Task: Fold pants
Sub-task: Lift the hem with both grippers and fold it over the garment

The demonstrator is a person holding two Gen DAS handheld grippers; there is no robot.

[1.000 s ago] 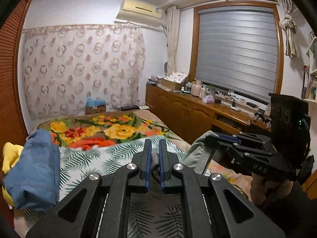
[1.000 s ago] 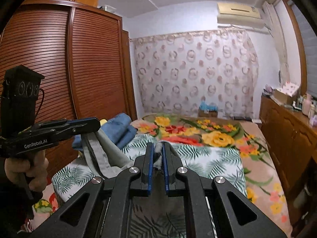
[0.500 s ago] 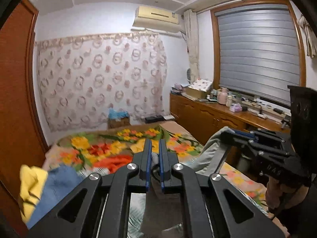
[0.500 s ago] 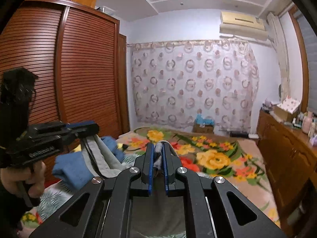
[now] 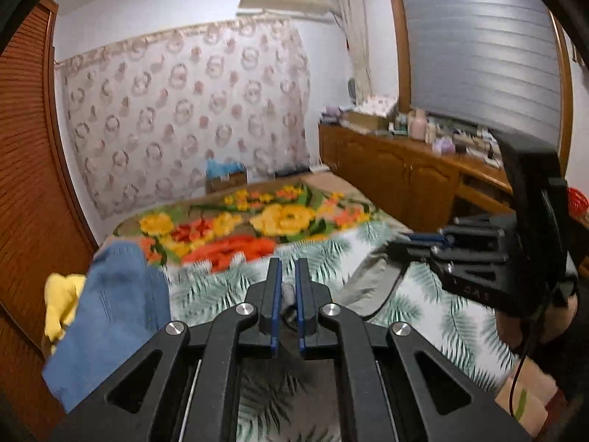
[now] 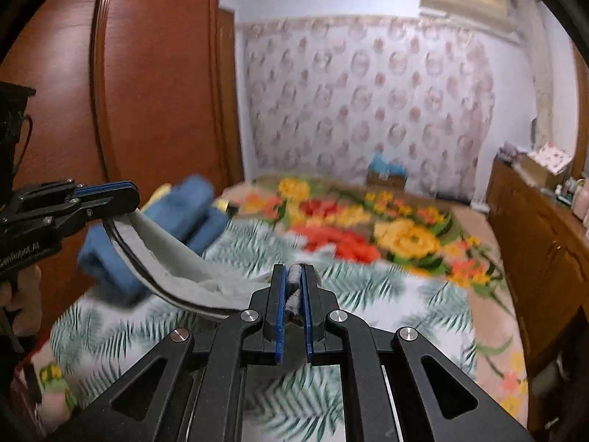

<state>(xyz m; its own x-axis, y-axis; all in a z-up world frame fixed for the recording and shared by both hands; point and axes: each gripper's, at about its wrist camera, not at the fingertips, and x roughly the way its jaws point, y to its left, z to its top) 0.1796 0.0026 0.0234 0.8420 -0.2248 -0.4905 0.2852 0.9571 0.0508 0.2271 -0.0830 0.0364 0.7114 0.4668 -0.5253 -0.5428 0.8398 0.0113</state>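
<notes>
1. I have my left gripper [image 5: 286,276], black with blue-padded fingers, pinched tight on a bunched fold of the light grey fabric pants [image 5: 368,280]. Only a narrow wad of cloth shows between the pads.
2. My right gripper [image 6: 293,283] is likewise clamped on the same pants [image 6: 173,258]; a grey-and-dark rolled edge of cloth sits squeezed between its blue pads.
3. In the right wrist view the pants hang as a sagging band from the left gripper [image 6: 121,193] at the left edge down to the right gripper, with a dark stripe or seam along the lower edge of the band.
4. In the left wrist view the right gripper [image 5: 408,237] shows at the right, with the grey cloth drooping below it onto the bed.
5. The pants are held up above the white bedsheet printed with green palm leaves [image 5: 452,316], at the near end of the bed. Whether the lowest part touches the sheet I cannot tell.
6. Beyond the sheet lies a floral blanket in yellow, orange and green [image 5: 257,224].
7. A pile of folded blue denim-like clothes [image 5: 117,313] with a yellow garment [image 5: 60,302] beside it sits at the bed's left side, next to the brown louvred wardrobe [image 5: 25,169].
8. Both views are motion-blurred.
</notes>
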